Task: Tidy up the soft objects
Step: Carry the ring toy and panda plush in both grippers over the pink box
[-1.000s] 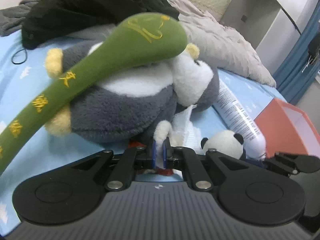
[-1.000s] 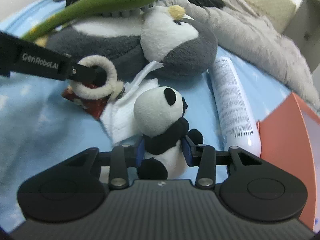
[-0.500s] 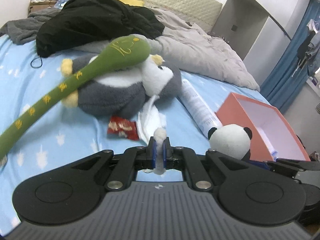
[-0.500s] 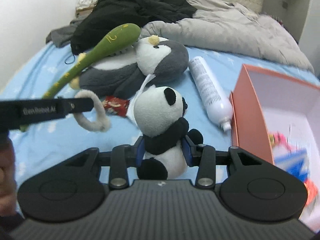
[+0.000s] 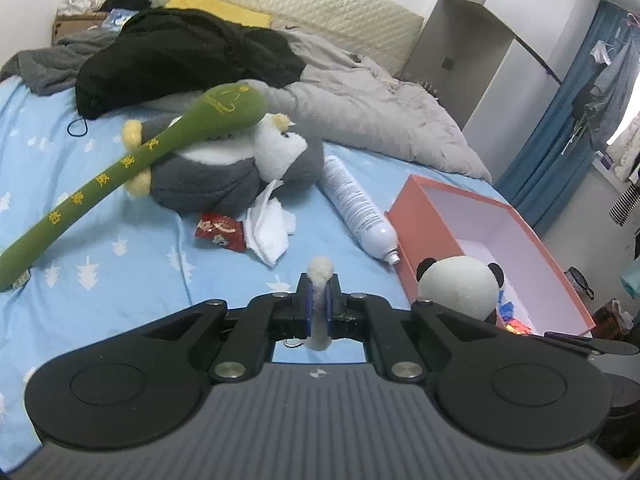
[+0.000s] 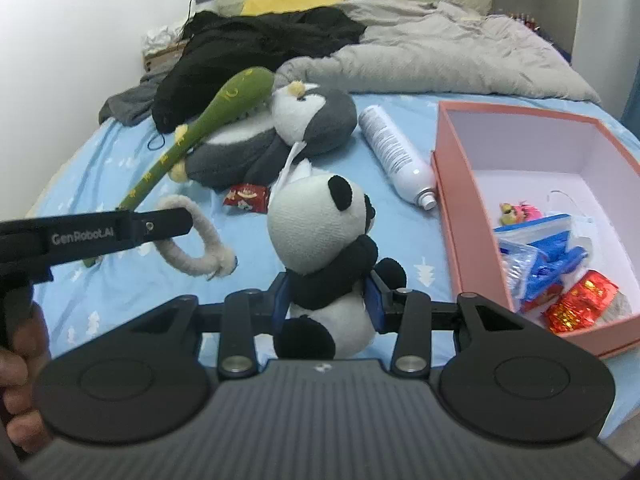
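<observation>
Ahead of both pairs of fingers, a blue bed sheet is strewn with things: a grey and white penguin toy with a long green plush stick laid across it, a red snack packet touching crumpled white tissue, and a white spray can lying between the penguin and a pink box. A black garment and a grey quilt are piled beyond them.

The box's contents are shown clearly only in the right wrist view: blue plastic bags, a shiny red packet and a small pink item. In the same view the fluffy ring is seen as a whole loop hanging from the left gripper, above the sheet; in the left wrist view only a cream tuft of it shows, pinched between the closed fingers of the left gripper.

The panda toy, white with black ears, arms and legs, is held upright at its waist between the fingers of the right gripper, left of the box's near wall. In the left wrist view its head appears right of the fingers, against the box.
</observation>
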`<move>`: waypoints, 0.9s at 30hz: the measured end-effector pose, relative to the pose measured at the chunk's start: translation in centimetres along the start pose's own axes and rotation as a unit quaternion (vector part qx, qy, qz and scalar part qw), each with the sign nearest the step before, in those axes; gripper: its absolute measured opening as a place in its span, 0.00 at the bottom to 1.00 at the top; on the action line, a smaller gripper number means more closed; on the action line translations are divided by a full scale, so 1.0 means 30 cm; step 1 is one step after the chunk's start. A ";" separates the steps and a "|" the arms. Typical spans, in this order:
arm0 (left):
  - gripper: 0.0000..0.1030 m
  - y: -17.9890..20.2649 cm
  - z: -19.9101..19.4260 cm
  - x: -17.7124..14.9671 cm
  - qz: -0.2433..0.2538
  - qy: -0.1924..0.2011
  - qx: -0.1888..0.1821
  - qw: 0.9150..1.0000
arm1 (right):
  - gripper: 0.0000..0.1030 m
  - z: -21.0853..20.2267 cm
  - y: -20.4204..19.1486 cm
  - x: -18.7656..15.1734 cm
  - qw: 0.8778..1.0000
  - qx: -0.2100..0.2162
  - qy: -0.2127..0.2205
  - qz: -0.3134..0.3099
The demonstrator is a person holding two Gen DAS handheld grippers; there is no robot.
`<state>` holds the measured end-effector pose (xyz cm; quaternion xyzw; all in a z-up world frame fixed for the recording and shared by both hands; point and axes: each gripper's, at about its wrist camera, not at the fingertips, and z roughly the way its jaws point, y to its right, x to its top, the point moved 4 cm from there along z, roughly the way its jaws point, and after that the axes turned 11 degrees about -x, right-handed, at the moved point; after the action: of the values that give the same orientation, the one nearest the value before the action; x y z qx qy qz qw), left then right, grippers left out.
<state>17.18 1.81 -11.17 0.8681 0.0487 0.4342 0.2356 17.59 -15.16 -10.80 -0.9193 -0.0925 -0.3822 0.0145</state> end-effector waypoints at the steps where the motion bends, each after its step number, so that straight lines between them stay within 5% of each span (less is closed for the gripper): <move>1: 0.07 0.011 -0.010 0.000 0.002 0.003 -0.003 1.000 | 0.42 -0.013 0.004 -0.002 1.000 0.000 0.002 0.003; 15: 0.07 0.173 -0.024 0.049 0.025 0.012 -0.040 0.999 | 0.42 -0.115 0.117 0.022 0.999 -0.011 0.025 0.045; 27: 0.07 0.472 0.099 0.222 0.072 0.011 -0.113 0.991 | 0.42 -0.212 0.327 0.198 0.994 -0.054 0.057 0.076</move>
<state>21.92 -9.89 -1.42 0.8325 -0.0605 0.4618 0.3002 19.03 -24.48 -1.68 -0.8997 -0.0004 -0.4366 -0.0009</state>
